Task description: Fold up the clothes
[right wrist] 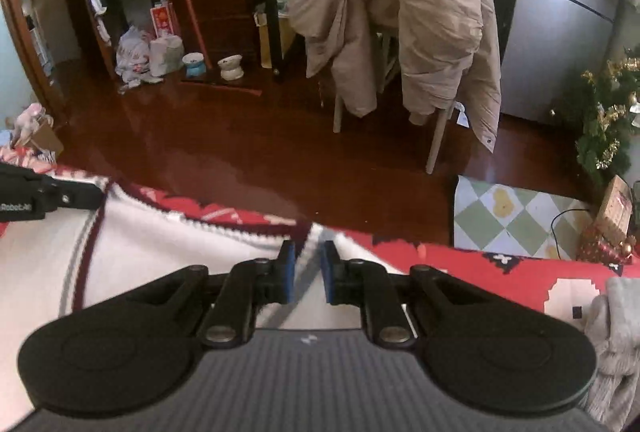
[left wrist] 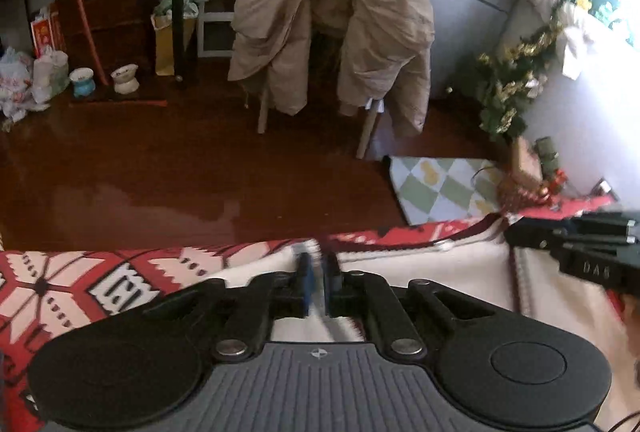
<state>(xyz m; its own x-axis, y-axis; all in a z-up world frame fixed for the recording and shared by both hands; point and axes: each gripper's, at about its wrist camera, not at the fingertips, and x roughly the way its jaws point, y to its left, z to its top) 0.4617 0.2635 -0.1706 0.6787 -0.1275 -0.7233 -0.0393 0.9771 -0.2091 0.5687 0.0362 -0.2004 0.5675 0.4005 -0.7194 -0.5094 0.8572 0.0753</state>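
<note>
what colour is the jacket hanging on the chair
Beige or tan. The jacket draped over the chair shows best in the right wrist view.

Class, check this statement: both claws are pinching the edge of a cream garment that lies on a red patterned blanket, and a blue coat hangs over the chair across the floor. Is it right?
One detail is wrong: the coat over the chair is beige, not blue, as the right wrist view shows. The rest stands: the left claw and right claw pinch the cream garment on the red patterned blanket.
</note>
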